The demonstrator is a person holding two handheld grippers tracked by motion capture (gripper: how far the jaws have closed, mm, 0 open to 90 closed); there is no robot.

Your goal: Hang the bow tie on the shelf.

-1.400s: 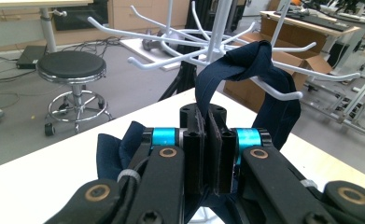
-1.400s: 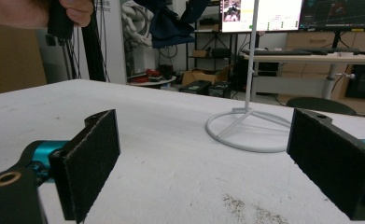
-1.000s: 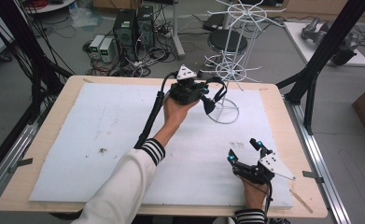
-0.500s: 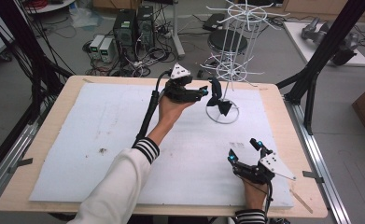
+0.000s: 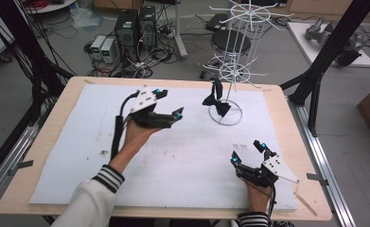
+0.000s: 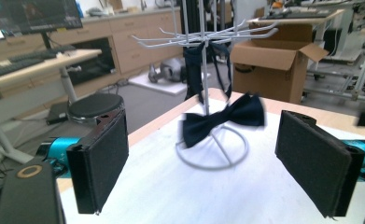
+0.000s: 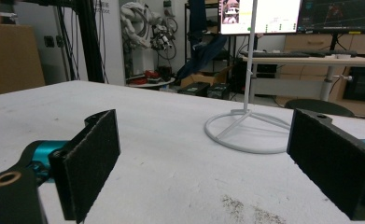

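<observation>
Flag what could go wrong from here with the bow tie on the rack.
The dark navy bow tie hangs by its strap from a hook of the white wire rack and looks motion-blurred, so it may be swinging and could slip off. The open left gripper sits close and could snag the strap or tip the light rack.

1 bow tie (image 5: 216, 102), 1 rack (image 5: 234, 71), 2 grippers (image 5: 171, 106)

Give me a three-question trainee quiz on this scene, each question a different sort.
1. True or false: the left gripper grips the bow tie.
2. What does the bow tie hang from? A) white wire rack B) the table's edge C) the right gripper
3. Fill in: the right gripper has its jaws ____.

Key: 1 false, its jaws stand open, apart from the tie; 2 A; 3 open.
</observation>
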